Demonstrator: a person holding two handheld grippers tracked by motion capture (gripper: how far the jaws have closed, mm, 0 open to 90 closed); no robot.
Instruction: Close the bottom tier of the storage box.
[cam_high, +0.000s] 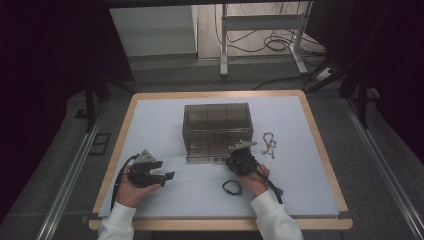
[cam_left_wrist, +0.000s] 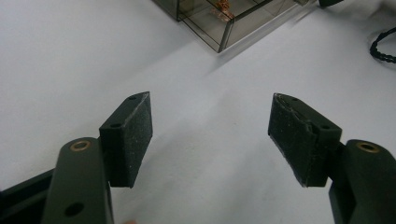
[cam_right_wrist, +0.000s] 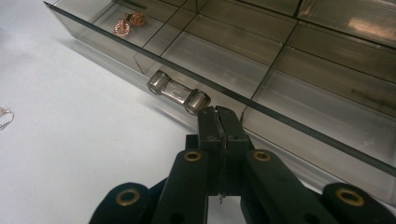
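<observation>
A smoky clear drawer box (cam_high: 216, 121) stands mid-table with its bottom drawer (cam_right_wrist: 261, 60) pulled out. The drawer is split into compartments; rose-gold earrings (cam_right_wrist: 127, 23) lie in a far one. My right gripper (cam_right_wrist: 218, 115) is shut with nothing between its jaws, and its tips sit right at the end of the drawer's clear handle (cam_right_wrist: 177, 92). In the high view that right gripper (cam_high: 232, 159) is at the drawer's front right. My left gripper (cam_high: 165, 170) rests at the front left, held low over the mat. Its pads (cam_left_wrist: 130, 135) stand wide open with nothing between them.
A black bracelet (cam_high: 231, 187) lies on the mat just in front of the right hand. A pale beaded chain (cam_high: 269, 144) lies right of the box. A tiny earring (cam_right_wrist: 4, 116) lies on the mat (cam_high: 300, 175) left of the drawer.
</observation>
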